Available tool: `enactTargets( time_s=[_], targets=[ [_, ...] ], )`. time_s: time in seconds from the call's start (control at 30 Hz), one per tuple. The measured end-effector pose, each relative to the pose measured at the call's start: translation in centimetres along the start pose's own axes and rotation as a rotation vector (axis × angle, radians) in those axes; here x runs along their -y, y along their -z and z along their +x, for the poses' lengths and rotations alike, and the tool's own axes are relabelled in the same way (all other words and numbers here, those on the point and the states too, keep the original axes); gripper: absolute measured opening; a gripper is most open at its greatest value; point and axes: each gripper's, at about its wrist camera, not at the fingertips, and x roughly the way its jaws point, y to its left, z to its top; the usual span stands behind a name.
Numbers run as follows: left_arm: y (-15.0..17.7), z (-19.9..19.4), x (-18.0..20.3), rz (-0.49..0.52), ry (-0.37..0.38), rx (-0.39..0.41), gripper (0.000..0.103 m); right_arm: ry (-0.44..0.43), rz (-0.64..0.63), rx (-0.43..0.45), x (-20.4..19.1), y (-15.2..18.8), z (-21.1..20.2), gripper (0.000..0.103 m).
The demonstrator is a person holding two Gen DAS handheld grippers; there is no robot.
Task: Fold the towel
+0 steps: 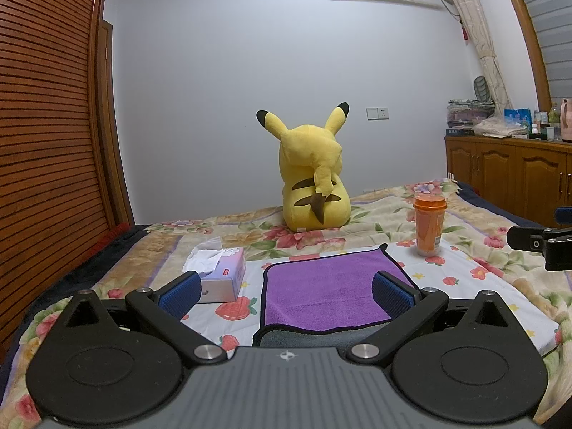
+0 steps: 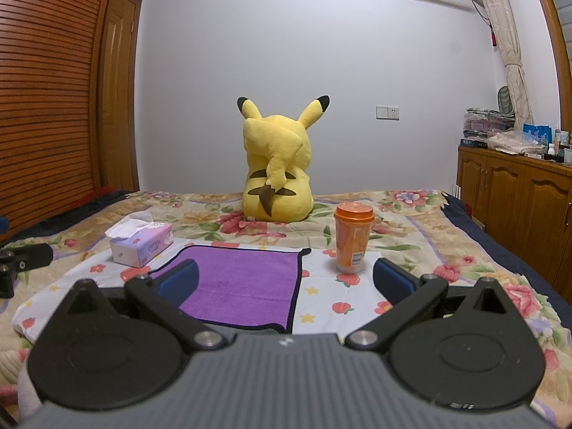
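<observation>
A purple towel (image 1: 321,286) with a dark hem lies flat on a white strawberry-print cloth (image 1: 475,279) on the bed. Its near edge is folded over and shows a grey underside (image 1: 304,338). My left gripper (image 1: 286,291) is open and empty, hovering over the towel's near left part. In the right wrist view the towel (image 2: 246,282) lies ahead and left. My right gripper (image 2: 286,282) is open and empty, above the towel's right edge. The right gripper shows at the right edge of the left view (image 1: 540,246).
A tissue box (image 1: 223,271) stands left of the towel, also in the right view (image 2: 143,245). An orange cup (image 1: 429,225) stands at the towel's far right (image 2: 352,237). A yellow plush toy (image 1: 314,178) sits behind. Wooden cabinets (image 2: 518,200) are at right.
</observation>
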Motion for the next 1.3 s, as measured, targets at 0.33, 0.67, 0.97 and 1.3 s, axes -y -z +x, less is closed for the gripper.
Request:
enactTargets(
  time_s=[0.33, 0.67, 0.97, 1.3],
  targets=[
    [0.1, 0.2, -0.1, 0.000, 0.000, -0.012, 0.103, -0.003, -0.001, -0.005, 0.0, 0.0, 0.0, 0.103],
    [0.8, 3.0, -0.5, -0.025, 0.007, -0.106, 0.103, -0.019, -0.018, -0.074, -0.7, 0.0, 2.2, 0.103],
    [0.9, 6.0, -1.5, -0.045, 0.008, -0.178, 0.103, -0.025, -0.025, -0.127, -0.8, 0.3, 4.4, 0.103],
    [1.2, 9.4, -1.8, -0.024, 0.027, -0.239, 0.103, -0.061, -0.043, -0.198, -1.0, 0.6, 7.0, 0.103]
  ],
)
